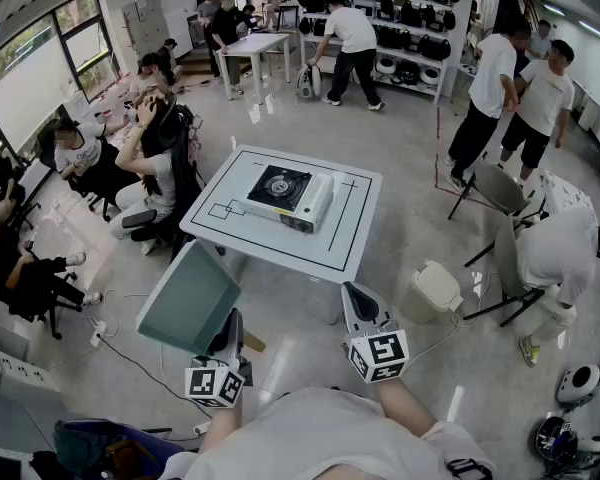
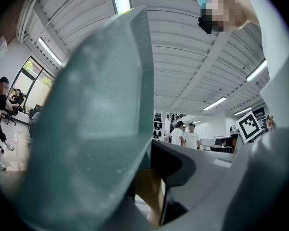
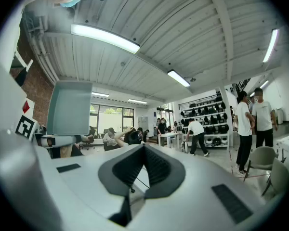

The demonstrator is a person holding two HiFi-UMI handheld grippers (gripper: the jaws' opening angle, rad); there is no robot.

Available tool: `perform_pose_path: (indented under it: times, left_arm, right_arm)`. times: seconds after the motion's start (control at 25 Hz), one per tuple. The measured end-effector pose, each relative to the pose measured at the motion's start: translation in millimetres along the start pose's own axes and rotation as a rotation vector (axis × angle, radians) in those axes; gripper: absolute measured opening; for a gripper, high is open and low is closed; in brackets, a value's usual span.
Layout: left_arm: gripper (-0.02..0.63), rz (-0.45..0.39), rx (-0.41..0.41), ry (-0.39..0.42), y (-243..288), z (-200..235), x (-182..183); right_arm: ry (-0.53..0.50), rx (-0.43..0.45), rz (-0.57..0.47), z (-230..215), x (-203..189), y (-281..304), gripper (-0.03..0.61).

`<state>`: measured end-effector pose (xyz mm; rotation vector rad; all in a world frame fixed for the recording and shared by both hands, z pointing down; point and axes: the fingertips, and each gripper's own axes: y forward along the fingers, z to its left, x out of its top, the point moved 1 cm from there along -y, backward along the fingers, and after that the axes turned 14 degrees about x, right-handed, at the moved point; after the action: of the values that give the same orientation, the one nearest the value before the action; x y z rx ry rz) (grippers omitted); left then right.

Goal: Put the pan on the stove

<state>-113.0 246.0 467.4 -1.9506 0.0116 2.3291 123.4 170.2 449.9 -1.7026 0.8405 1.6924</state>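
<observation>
A square grey-green pan [image 1: 188, 300] hangs tilted above the floor, short of the white table [image 1: 352, 240]. My left gripper [image 1: 232, 330] is shut on its wooden handle [image 2: 149, 191]; in the left gripper view the pan [image 2: 86, 129] fills the left half. A silver portable stove [image 1: 285, 196] with a black burner sits on the table, its top bare. My right gripper [image 1: 356, 296] is held beside the left one, jaws closed with nothing between them [image 3: 144, 148]. The right gripper view shows the pan [image 3: 69, 107] upright at its left.
A white bin [image 1: 435, 290] stands on the floor at the table's near right corner. Grey chairs [image 1: 500, 193] and a crouching person are on the right. Several seated people and office chairs [image 1: 165, 183] crowd the table's left side. Cables lie on the floor at left.
</observation>
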Motion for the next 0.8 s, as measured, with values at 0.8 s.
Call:
perform_pose_path:
  times: [0.8]
  left_arm:
    - [0.127,-0.011,0.054,0.015,49.0,-34.2,-13.3]
  right_arm:
    - [0.011,0.055,0.009,-68.1,-9.7,10.4,0.008]
